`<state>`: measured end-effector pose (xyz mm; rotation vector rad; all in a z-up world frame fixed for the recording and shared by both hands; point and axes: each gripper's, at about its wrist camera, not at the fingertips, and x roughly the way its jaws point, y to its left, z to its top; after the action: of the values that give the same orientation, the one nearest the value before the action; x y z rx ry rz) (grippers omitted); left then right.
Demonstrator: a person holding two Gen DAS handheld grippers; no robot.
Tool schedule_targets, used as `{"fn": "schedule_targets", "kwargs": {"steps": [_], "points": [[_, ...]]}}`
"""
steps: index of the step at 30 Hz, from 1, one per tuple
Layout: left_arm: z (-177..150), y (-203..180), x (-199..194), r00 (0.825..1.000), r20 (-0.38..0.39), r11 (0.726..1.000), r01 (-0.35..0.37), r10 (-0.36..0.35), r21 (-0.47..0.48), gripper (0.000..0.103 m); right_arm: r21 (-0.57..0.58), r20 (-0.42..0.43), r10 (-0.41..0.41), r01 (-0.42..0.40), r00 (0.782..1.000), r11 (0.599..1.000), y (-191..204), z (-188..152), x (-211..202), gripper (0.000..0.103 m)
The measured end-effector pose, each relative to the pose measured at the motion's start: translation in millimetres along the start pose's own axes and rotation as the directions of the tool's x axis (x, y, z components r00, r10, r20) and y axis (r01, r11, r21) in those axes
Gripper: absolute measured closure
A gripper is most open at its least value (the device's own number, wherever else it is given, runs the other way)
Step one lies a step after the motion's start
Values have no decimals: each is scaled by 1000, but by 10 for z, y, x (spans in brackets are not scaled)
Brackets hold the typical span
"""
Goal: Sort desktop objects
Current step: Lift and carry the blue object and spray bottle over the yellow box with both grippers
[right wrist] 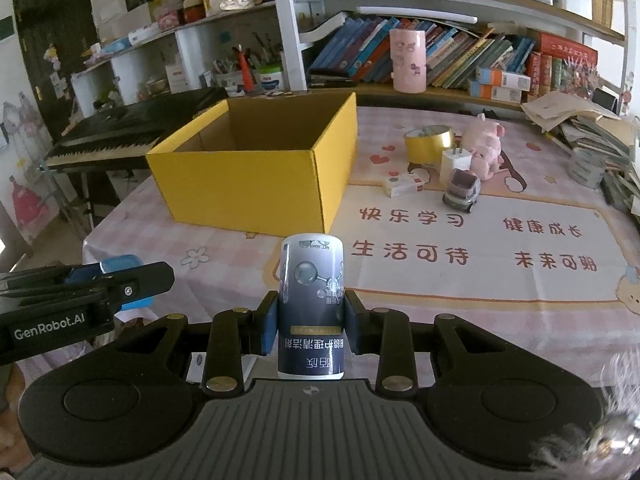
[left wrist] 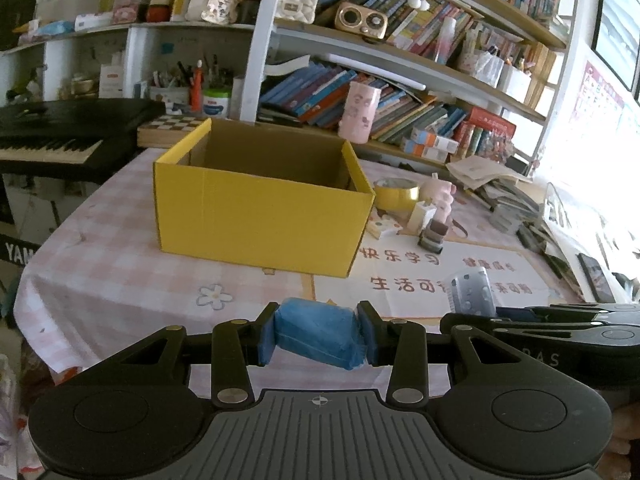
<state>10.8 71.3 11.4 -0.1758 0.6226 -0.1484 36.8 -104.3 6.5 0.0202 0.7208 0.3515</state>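
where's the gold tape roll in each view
Left wrist view: the gold tape roll lies right of centre, just past the right corner of the yellow cardboard box, with the pink plush pig on its right.
Right wrist view: it sits upper right of centre, well right of the box, with the pig on its right.
Shared landmark: the yellow cardboard box.
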Motion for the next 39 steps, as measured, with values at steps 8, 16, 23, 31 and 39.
{"fn": "schedule_targets", "kwargs": {"steps": [8, 16, 23, 31, 39], "points": [[2, 141, -49, 999, 6, 998, -52, 52, -42, 64, -50, -21, 58, -59, 998, 997, 155, 64, 95, 72], [-16, 270, -82, 995, 6, 991, -103, 103, -80, 64, -106, -54, 118, -123, 992, 987, 297, 97, 185, 73], [83, 299, -23, 993, 24, 990, -113, 115, -82, 64, -108, -54, 150, -155, 987, 982, 294, 202, 262, 72], [439, 387, 143, 989, 81, 990, -121, 127, -75, 64, -91, 5, 189, -187, 982, 978, 214, 600, 367, 72], [1024, 394, 444, 976, 179, 992, -123, 127, -32, 64, -102, 149, 238, -224, 960, 969, 108, 1358, 530, 72]]}}
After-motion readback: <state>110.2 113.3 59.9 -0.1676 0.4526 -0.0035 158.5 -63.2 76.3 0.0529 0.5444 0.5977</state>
